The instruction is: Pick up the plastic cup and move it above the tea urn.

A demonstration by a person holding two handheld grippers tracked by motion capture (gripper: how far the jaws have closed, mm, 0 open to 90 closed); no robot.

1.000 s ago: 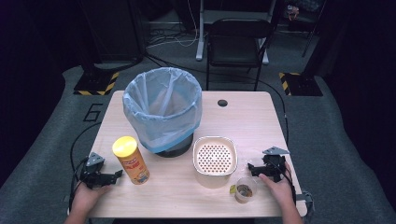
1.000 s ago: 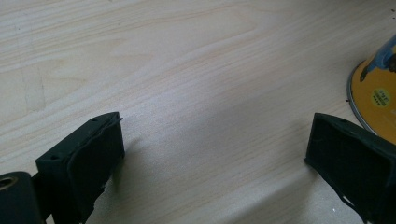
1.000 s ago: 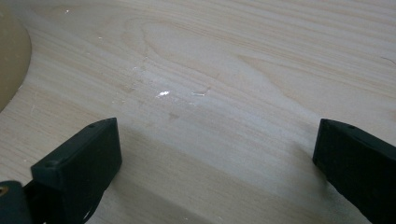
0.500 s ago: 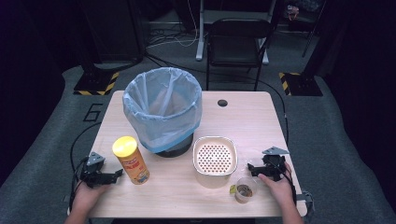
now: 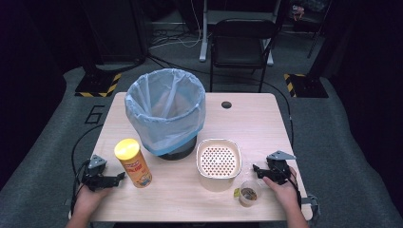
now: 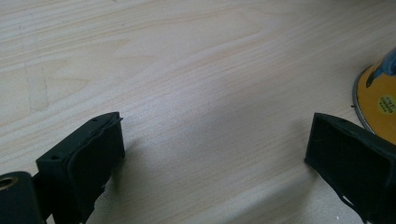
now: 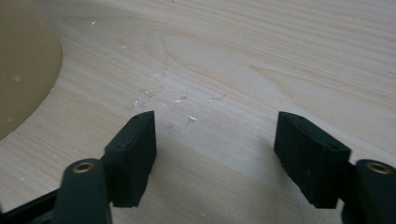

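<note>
The tall yellow-lidded snack canister [image 5: 133, 163] stands upright, long axis vertical, near the pale wooden worktop's [image 5: 266, 123] front left edge. Just left of it, the left gripper [image 5: 116, 178] rests with jaws wide, empty. The right gripper [image 5: 256, 169], equally wide, lies beside the cream perforated square basket [image 5: 218, 158]; bare wood lies behind it.

High view looks down and forward over the whole bench [image 5: 266, 123]; both gripper views skim its wood closely.
</note>
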